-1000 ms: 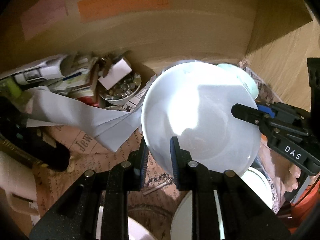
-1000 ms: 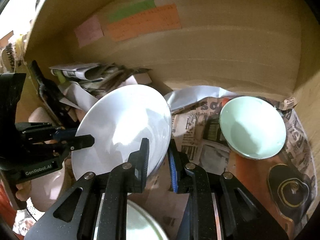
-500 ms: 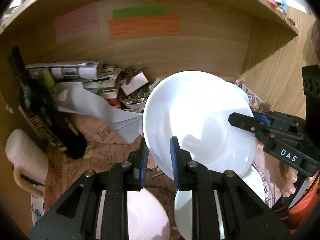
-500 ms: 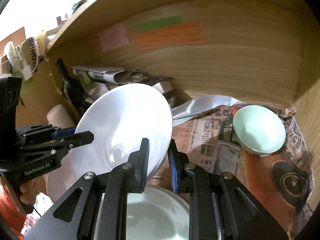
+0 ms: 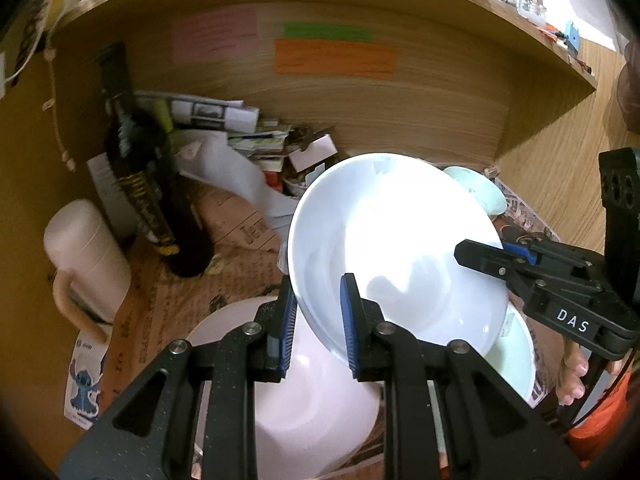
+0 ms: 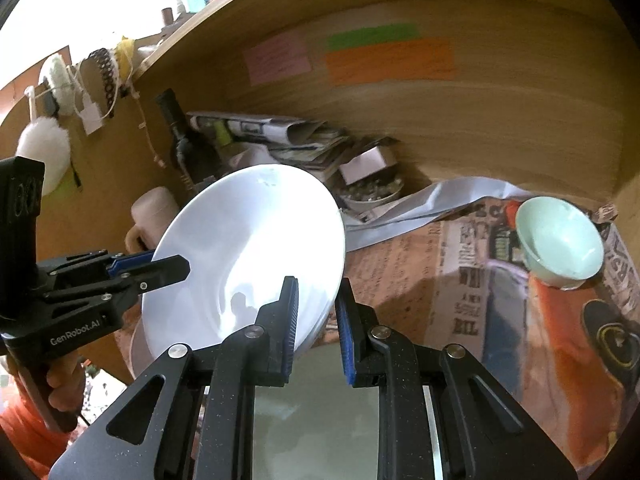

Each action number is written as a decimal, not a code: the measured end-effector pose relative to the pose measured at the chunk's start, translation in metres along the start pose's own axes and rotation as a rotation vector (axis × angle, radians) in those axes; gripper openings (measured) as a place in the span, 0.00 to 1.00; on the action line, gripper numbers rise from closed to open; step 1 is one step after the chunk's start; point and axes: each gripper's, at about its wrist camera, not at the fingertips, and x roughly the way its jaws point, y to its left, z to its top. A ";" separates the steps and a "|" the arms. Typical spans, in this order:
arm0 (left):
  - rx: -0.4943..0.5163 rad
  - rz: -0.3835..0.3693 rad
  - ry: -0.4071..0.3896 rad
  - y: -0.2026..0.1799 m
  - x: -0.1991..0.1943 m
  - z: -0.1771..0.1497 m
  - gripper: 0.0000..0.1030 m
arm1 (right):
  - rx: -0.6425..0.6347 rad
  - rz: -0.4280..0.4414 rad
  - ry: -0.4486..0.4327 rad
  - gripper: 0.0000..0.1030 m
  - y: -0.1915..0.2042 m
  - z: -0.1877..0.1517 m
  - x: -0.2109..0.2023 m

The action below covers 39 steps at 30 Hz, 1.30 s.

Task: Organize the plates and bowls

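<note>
A white plate (image 5: 392,240) is held tilted in the air between both grippers; it also shows in the right wrist view (image 6: 256,248). My left gripper (image 5: 318,320) is shut on its near left rim. My right gripper (image 6: 318,316) is shut on its near right rim, and its fingers (image 5: 484,258) reach over the plate from the right in the left wrist view. A pink bowl (image 5: 304,400) lies below the left gripper. A pale green plate (image 6: 316,408) lies below the right gripper. A small pale green bowl (image 6: 560,240) stands at the far right on newspaper.
A dark bottle (image 5: 148,188) and a pink lidded mug (image 5: 84,248) stand at the left. Folded papers (image 6: 276,132) and a small dish of bits (image 6: 372,192) lie at the back of the wooden shelf. Newspaper (image 6: 472,280) lines the shelf floor.
Both grippers have pulled back and up with the white plate, away from the shelf's back wall. The pink bowl and green plate below have come into view.
</note>
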 end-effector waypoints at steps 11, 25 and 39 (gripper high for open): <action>-0.082 0.025 0.011 0.038 -0.013 -0.030 0.21 | -0.037 0.043 0.047 0.17 0.035 -0.013 0.019; -0.140 0.079 0.055 0.070 -0.014 -0.059 0.21 | -0.054 0.094 0.139 0.17 0.062 -0.033 0.054; -0.126 0.107 0.103 0.076 -0.005 -0.068 0.21 | -0.053 0.102 0.204 0.16 0.066 -0.043 0.074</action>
